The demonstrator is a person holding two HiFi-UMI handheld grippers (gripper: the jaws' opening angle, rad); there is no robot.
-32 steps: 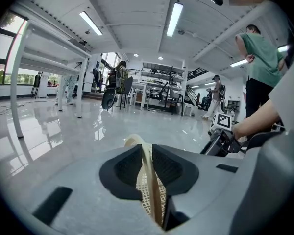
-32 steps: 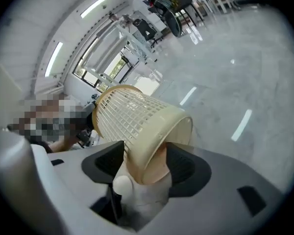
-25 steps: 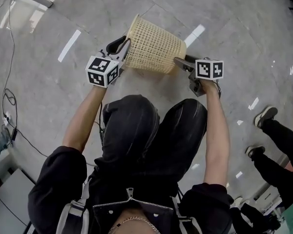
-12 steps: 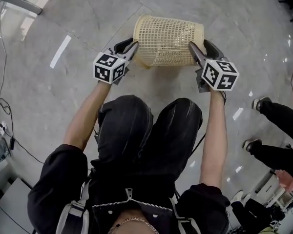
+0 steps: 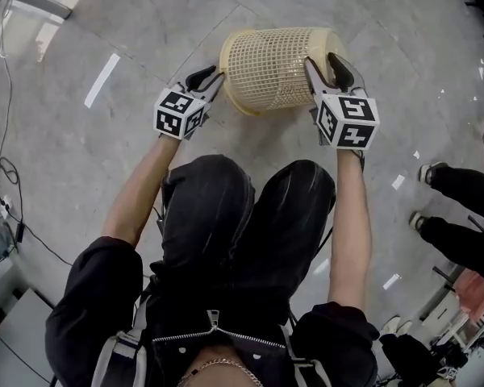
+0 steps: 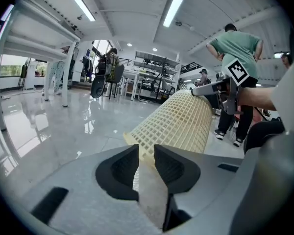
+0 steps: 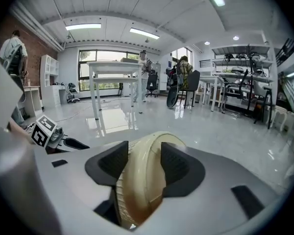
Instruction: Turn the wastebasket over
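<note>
Basket [image 5: 278,67] has swung from slanted to lying sideways between the grippers. Left gripper [image 5: 212,77] pinches rim, jaws just easing wider; right gripper [image 5: 323,63] just closing onto base edge. Roughly half turned, inversion still to do

Glossy grey floor [image 5: 81,160]; a black cable [image 5: 6,168] at left; probably a bystander's shoes [image 5: 425,172] at right.

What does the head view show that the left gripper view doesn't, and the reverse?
Head view only: the person's knees and the marker cube on the left gripper. Left gripper view only: ceiling lights and far workbenches. Both: the sideways wastebasket, the left gripper on its rim, jaws just opened wider, and the right gripper at its base, jaws just closing.
</note>
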